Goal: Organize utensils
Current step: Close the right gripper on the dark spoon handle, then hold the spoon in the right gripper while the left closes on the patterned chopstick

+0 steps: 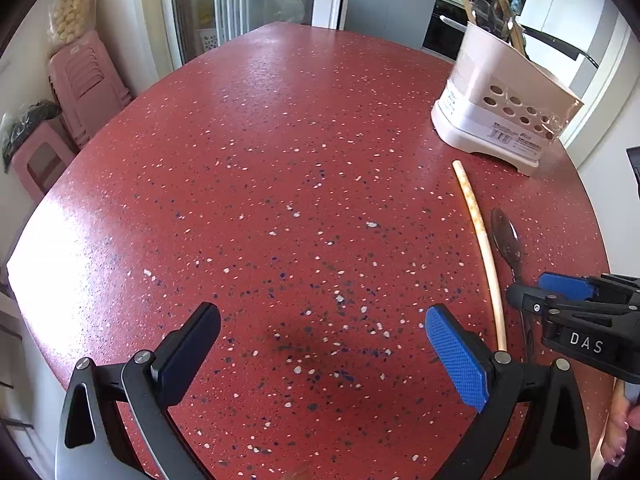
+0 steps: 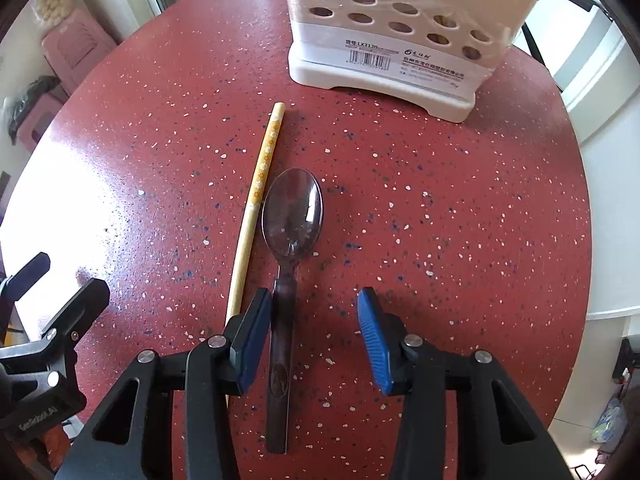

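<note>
Straddling spoon [image 2: 285,280] handle, right tool [image 2: 316,336] spread, chopstick [image 2: 256,200] beside

Bare tabletop [image 2: 460,208] right of spoon [image 2: 292,208]; chopstick [image 2: 260,184] tight alongside left.

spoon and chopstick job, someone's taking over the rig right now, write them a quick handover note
Left gripper: open, empty, over bare table.
Right gripper: open, straddling the dark spoon handle, not closed on it.
Chopstick lies on the table just left of the spoon.
White utensil holder stands beyond them and already has several utensils in it.
Left to do: grip the spoon and put it in the holder, then the chopstick.
</note>
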A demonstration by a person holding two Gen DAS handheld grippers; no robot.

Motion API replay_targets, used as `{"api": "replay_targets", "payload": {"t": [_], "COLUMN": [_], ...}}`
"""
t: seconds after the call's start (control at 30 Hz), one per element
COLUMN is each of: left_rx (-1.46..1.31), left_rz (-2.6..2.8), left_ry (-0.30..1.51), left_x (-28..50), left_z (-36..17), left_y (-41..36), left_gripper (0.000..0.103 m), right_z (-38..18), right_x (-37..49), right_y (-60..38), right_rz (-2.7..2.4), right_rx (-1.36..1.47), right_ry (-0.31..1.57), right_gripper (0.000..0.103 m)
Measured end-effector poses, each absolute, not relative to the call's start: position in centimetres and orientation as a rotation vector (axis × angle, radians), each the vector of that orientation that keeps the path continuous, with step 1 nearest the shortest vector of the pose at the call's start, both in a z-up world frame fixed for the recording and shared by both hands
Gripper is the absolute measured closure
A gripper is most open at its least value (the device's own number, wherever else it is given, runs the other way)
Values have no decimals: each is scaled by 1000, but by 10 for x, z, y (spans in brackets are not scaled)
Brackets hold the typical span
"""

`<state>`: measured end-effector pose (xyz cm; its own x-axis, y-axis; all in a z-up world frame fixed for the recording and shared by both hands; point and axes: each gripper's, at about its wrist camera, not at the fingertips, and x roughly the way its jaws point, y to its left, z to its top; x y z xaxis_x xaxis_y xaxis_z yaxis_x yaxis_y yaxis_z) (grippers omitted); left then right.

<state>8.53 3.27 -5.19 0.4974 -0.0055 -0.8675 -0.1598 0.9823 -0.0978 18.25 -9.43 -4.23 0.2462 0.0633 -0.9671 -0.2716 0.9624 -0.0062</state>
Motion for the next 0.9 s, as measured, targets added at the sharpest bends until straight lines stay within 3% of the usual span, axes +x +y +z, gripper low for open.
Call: {"api": "replay_targets", "payload": {"t": [0.07,0.2,0.3,0.9], "left_rx": [-150,-113,-109,-58], "left_rz": [103,106,76,-93], "left_ry": [1050,1061,1080,1192], "left_x": [87,91,96,155], "left_z": [-52,-52,-52,-57], "left_y": [28,20,13,-67], "left_gripper": [0,0,0,4], "right_z": [-41,-38,-38,-22], "right_x": [183,184,186,179], "right_y": [-99,-116,-122,-206], "right_rz": [227,223,238,300], "right_rx": [-180,-161,-132,119], "right_ry": [1307,1309,1304,1244], "right_gripper": [61,83,90,90]}}
